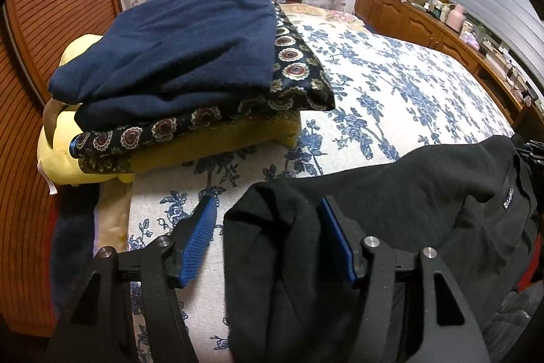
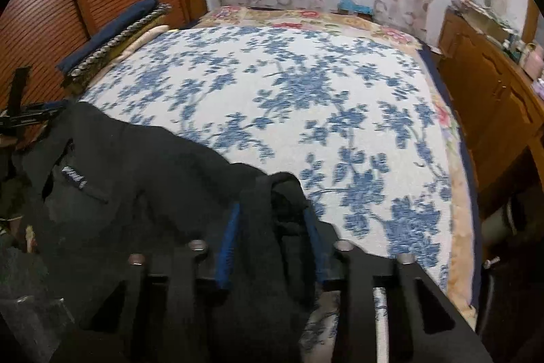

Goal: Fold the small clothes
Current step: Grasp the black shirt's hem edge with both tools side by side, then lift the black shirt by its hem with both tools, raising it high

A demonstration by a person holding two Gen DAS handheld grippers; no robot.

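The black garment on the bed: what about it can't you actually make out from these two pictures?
- Black garment: lower part cut off by the frame edge in both wrist views, so its type is unclear.
- Its white label: too small and blurred to read.
- Left hand-held gripper: cloth hides the right pad, so grip is uncertain.
- Right hand-held gripper: cloth bunched between the pads.

Floral bed (image 2: 306, 84) carries folded stack (image 1: 176, 63), black garment (image 1: 425, 193).

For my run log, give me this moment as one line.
stage: gripping black garment | left gripper: open around cloth | right gripper: shut on cloth | folded stack: beside
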